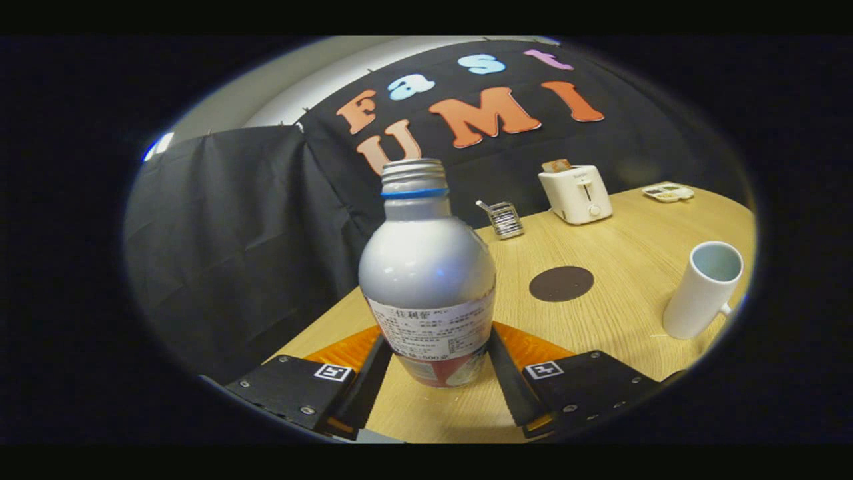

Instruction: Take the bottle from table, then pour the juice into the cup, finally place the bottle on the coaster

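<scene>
Starting at our left, the claw (pixel 436 363) has the bottle (pixel 428 280) pinched between its two fingers, each one pressed against the lower labelled part of the body. The bottle is uncapped and stands nearly upright in the grip; we cannot tell whether its base rests on the wooden surface (pixel 600 320) or hangs just above it.

Beyond the bottle and a little to the right, a small metal rack (pixel 503 219) sits near the back edge. Closer to us lies the dark round coaster (pixel 561 283), bare, just ahead of the right finger. Behind it stands a white toaster (pixel 576 193) with a slice in its slot. Further right a small divided tray (pixel 668 192) rests at the far edge, and nearer to us stands the white cup (pixel 703 288), well apart from the bottle, its mouth open.

We judge the first step as good as done: the bottle is grasped. The pour into the cup and the placing on the coaster are both left.
</scene>
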